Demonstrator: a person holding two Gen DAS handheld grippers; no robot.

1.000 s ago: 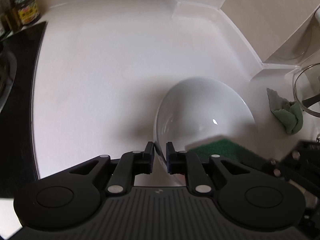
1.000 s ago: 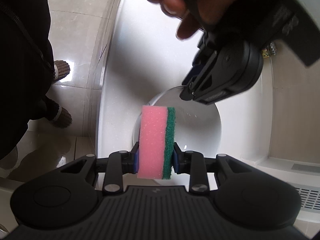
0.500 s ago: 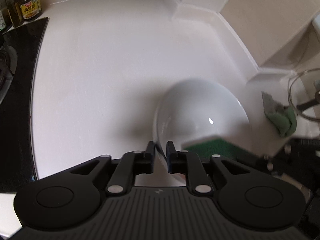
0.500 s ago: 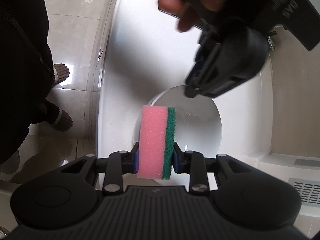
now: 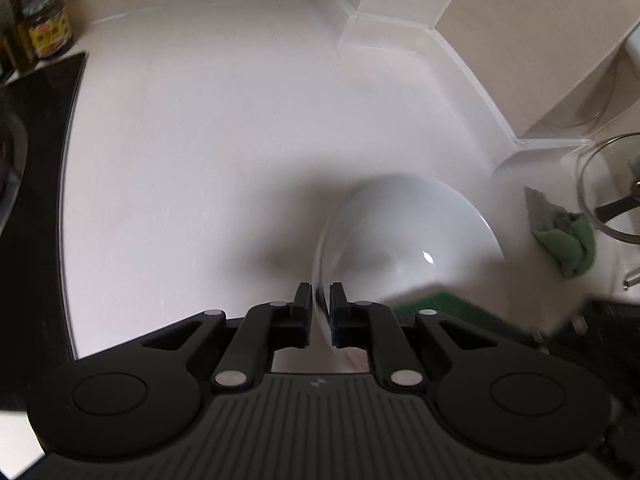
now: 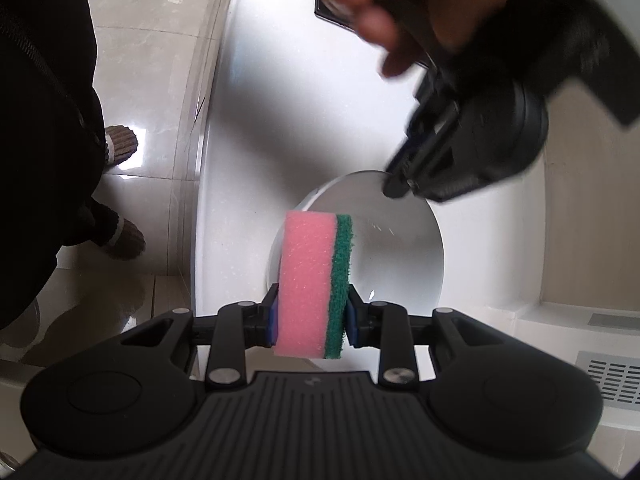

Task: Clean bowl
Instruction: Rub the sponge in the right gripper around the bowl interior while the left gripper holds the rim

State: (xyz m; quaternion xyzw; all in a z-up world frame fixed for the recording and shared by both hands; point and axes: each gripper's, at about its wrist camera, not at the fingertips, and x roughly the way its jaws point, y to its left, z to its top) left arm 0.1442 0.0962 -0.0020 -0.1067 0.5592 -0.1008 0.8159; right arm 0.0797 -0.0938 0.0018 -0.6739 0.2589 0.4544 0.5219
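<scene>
Right gripper (image 6: 310, 316) clamped on sponge (image 6: 314, 284); left gripper (image 5: 320, 312) closing astride bowl rim.

Sponge held upright, pink foam leftward, green scouring face rightward, just above white bowl (image 6: 396, 248) on white counter (image 5: 220, 140). Bowl rim between left gripper's narrowing jaws; contact blurred, not discernible. Beyond, to the right: green cloth (image 5: 564, 236), glass lid (image 5: 608, 184). Far left: jar (image 5: 47, 28).

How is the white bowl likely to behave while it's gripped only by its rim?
The white bowl looks glazed, with a bright glint, so probably slippery. The left gripper, jaws closing, straddles only a thin rim edge, so the bowl may pivot when the sponge presses. It appears ceramic: rigid, likely fragile.
</scene>
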